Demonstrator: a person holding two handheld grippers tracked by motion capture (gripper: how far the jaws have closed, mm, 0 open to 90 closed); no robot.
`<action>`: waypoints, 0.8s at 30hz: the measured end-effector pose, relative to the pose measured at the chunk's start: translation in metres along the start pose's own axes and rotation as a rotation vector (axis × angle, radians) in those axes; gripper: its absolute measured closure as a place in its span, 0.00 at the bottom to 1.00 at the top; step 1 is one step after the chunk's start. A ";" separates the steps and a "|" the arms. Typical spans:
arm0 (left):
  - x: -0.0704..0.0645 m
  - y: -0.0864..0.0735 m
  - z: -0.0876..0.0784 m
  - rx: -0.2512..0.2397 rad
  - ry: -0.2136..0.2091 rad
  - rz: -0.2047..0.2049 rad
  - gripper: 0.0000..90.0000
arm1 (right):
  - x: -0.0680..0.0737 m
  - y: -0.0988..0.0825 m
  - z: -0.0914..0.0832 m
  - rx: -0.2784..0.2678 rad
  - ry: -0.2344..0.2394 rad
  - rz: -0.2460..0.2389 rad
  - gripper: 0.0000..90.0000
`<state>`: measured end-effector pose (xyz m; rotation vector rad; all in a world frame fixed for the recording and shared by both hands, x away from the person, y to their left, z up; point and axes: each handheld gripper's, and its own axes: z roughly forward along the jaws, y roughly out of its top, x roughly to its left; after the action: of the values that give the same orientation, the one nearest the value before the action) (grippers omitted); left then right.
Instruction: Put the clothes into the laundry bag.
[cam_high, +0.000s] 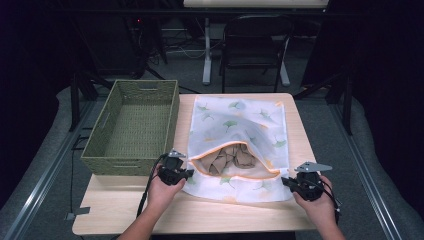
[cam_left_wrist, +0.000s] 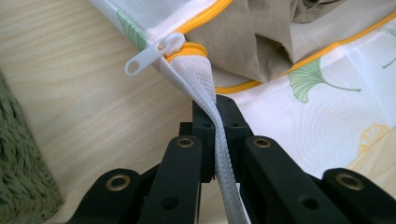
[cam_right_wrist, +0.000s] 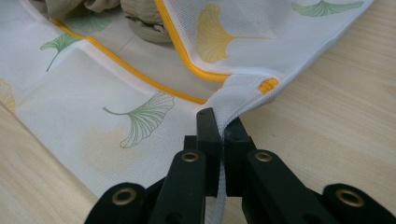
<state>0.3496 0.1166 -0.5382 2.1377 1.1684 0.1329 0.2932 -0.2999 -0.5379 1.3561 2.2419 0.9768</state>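
Observation:
A white mesh laundry bag (cam_high: 235, 120) printed with ginkgo leaves lies on the table, its orange zipper mouth (cam_high: 235, 145) agape over brown clothes (cam_high: 231, 158). My left gripper (cam_high: 186, 173) is shut on the bag's near left edge. The left gripper view has the white fabric (cam_left_wrist: 205, 79) pinched between the jaws just below the white zipper pull (cam_left_wrist: 154, 51). At the near right corner my right gripper (cam_high: 286, 181) is shut on the bag. White hem (cam_right_wrist: 233, 100) runs between its jaws beside the orange zipper end (cam_right_wrist: 268, 85).
An empty green woven basket (cam_high: 132, 125) stands at the table's left, close to my left hand. Bare light wood (cam_high: 200, 215) runs along the near edge. A black chair (cam_high: 255, 45) and a table leg stand beyond the far edge.

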 end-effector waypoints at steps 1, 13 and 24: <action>-0.001 0.002 -0.001 0.005 0.001 0.006 0.97 | 0.000 0.002 -0.001 0.002 -0.002 0.000 0.98; 0.001 0.019 -0.003 0.050 -0.004 0.036 0.97 | -0.003 0.022 -0.005 -0.002 0.014 -0.006 0.98; 0.004 0.037 -0.013 0.063 -0.018 0.060 0.98 | -0.009 0.044 -0.011 0.022 0.054 -0.060 0.99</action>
<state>0.3728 0.1131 -0.5062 2.2260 1.1119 0.1047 0.3191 -0.2980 -0.4997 1.2786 2.3252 0.9821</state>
